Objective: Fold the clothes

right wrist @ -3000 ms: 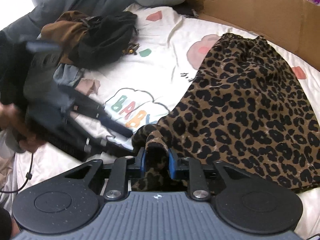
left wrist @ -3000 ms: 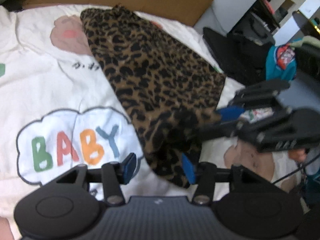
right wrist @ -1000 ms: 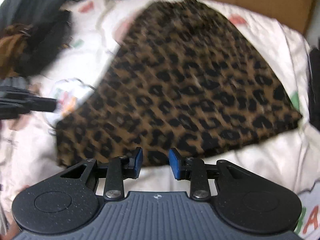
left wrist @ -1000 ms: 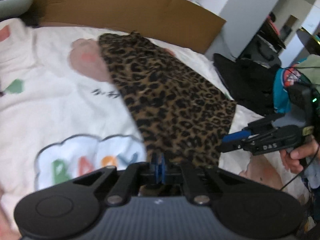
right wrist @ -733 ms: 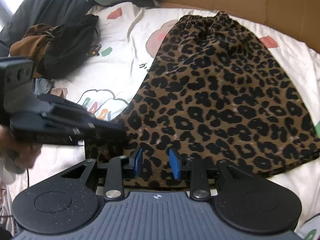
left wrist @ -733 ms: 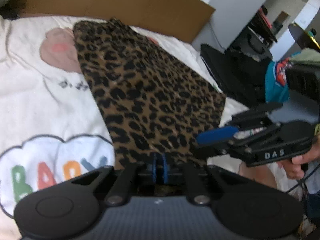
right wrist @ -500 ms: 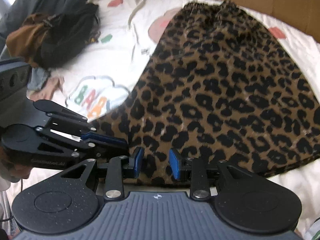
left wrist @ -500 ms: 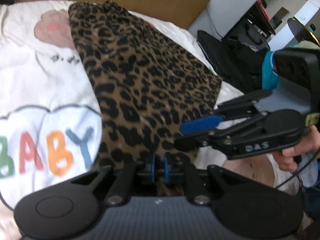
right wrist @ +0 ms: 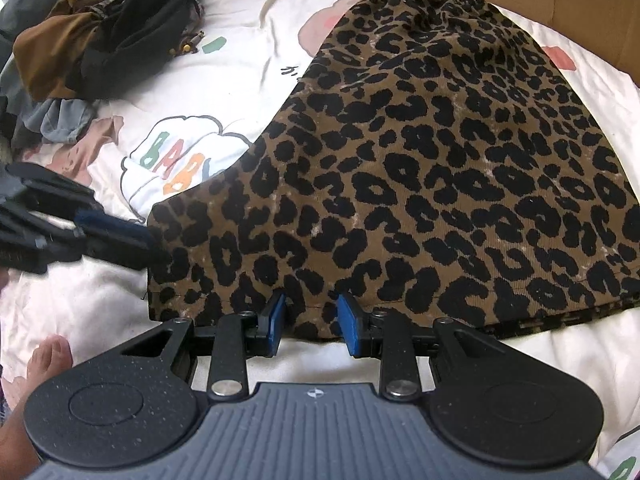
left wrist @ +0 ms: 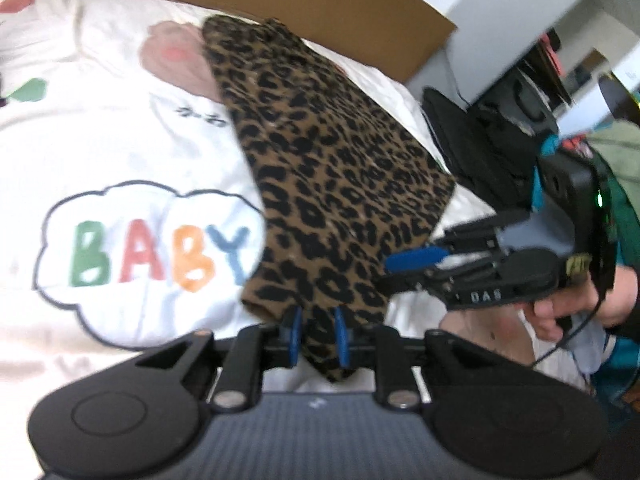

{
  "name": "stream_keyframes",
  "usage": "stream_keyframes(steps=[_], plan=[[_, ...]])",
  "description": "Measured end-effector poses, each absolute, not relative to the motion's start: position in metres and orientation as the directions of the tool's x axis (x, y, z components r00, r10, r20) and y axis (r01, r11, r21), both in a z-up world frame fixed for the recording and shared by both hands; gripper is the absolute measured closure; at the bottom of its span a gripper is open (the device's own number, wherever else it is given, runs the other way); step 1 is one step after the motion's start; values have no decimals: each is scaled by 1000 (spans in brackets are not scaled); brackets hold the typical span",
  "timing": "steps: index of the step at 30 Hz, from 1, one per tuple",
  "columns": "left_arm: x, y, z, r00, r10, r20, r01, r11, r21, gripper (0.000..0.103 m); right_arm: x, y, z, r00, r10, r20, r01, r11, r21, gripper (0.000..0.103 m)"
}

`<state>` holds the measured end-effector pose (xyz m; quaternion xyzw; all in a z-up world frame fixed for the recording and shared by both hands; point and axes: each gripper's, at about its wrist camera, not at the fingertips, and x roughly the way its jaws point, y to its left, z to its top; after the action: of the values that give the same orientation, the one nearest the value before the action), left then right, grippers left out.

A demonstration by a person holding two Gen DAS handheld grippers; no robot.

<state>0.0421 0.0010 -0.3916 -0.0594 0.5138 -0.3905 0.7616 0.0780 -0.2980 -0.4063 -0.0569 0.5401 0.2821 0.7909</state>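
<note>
On the bed's printed sheet (right wrist: 248, 52), the leopard skirt (right wrist: 440, 152) lies flat, waistband at 12 o'clock, hem nearest, ready for folding. The left gripper (left wrist: 316, 334) has just been opening its jaws, the hem corner loose between them. The right gripper (right wrist: 310, 322) is parted over the hem, gripping nothing. Only the right view shows the clothes pile (right wrist: 104, 36) at 10 o'clock.

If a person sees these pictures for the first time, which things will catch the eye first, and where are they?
The leopard-print skirt stands out first, spread flat across the middle of the white sheet. Next is the colourful word BABY printed in a cloud on the sheet, just left of the skirt. At the skirt's near hem, the left gripper has just been opening with the corner of the cloth between its blue pads, while the right gripper sits open at the hem.
</note>
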Motion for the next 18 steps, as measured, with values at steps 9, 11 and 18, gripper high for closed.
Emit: stream_keyframes(steps=[9,11,18], plan=[[49,-9,-409,147,-647,-748,526,692,-495,85,77,-298,-406,260,379,-888,-509,835,207,67],[48,-11,-414,135,-631,-764,532,697,-481,86,77,-297,-406,260,376,-889,-510,836,205,67],[43,14,-410,143,-665,-733,445,705,-552,68,77,-298,-407,257,375,-890,-523,829,198,67]])
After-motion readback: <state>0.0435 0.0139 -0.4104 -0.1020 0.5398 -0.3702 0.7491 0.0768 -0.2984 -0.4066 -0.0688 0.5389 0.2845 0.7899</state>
